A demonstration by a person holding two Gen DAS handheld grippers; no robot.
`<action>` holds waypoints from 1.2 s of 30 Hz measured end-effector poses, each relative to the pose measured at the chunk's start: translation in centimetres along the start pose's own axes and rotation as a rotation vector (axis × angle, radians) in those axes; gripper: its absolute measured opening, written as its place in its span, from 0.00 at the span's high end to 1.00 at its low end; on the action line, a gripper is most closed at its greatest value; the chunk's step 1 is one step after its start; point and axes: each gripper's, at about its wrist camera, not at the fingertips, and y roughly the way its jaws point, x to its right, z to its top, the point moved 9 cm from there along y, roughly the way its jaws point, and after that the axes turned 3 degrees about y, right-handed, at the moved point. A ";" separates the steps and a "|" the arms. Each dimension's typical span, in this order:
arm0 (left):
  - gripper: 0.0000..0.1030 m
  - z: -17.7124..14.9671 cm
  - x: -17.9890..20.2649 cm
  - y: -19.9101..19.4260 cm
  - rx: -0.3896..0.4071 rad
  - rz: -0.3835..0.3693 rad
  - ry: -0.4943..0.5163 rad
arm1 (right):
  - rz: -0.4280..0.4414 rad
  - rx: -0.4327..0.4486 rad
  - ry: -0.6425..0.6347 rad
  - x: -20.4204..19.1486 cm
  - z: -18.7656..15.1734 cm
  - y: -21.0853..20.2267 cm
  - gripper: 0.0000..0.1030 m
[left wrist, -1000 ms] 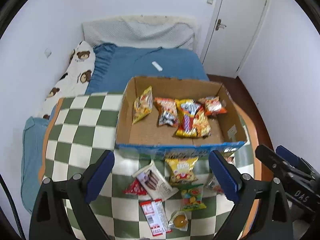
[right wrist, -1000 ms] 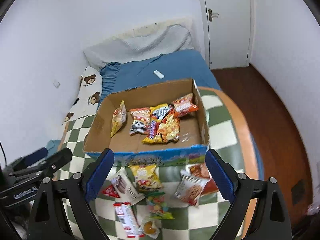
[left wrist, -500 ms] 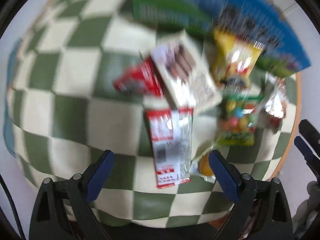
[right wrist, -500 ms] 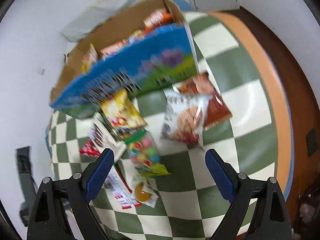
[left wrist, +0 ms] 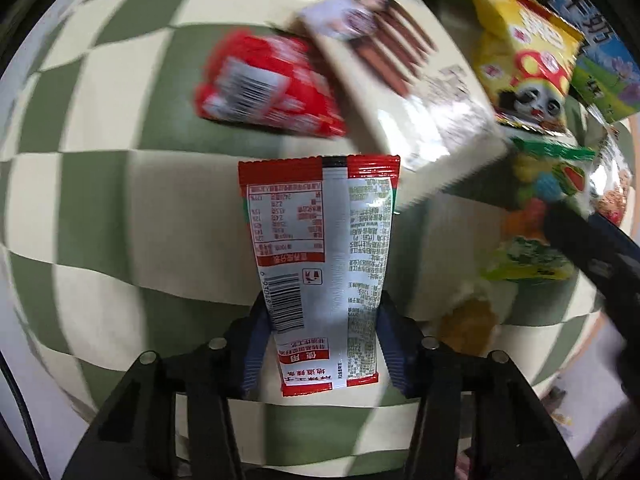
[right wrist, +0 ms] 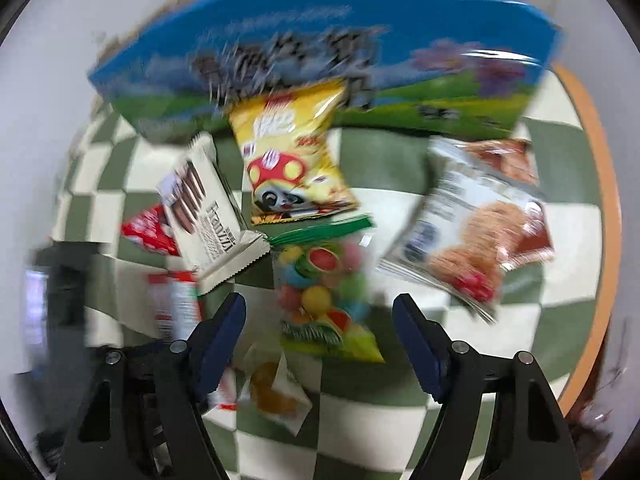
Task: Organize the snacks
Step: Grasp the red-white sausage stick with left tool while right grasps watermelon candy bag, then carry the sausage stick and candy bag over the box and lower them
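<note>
Several snack packs lie on a green-and-cream checked tablecloth in front of a blue printed cardboard box. My left gripper points straight down and its jaws are closing; the blue pads touch both long edges of a red-and-white packet lying label-down. My right gripper also points down with its jaws closing. A clear bag of coloured candy balls lies between its pads, with gaps on both sides. The right gripper's dark body shows at the edge of the left wrist view.
Close around lie a cream wafer pack, a small red pack, a yellow panda bag, a cookie bag over a brown pack, and a small orange jelly packet. The table's orange rim runs on the right.
Both grippers dropped from above the box to just over the loose snacks. The left jaws closed onto the red-and-white packet. The right jaws narrowed around the candy bag.
</note>
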 end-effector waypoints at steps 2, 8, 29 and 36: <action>0.54 0.0 -0.9 -0.2 0.009 0.014 -0.010 | -0.024 -0.033 -0.024 -0.3 -0.4 1.5 0.45; 0.51 -0.7 -2.0 0.6 0.004 0.010 -0.018 | 0.027 -0.102 -0.019 0.7 -3.9 1.7 0.47; 0.55 0.5 -1.1 0.7 0.016 0.044 0.030 | 0.012 -0.118 0.075 1.6 -6.4 4.2 0.45; 0.57 -0.3 -0.2 -1.8 0.044 0.014 0.045 | 0.079 -0.096 0.093 1.5 -7.2 1.6 0.47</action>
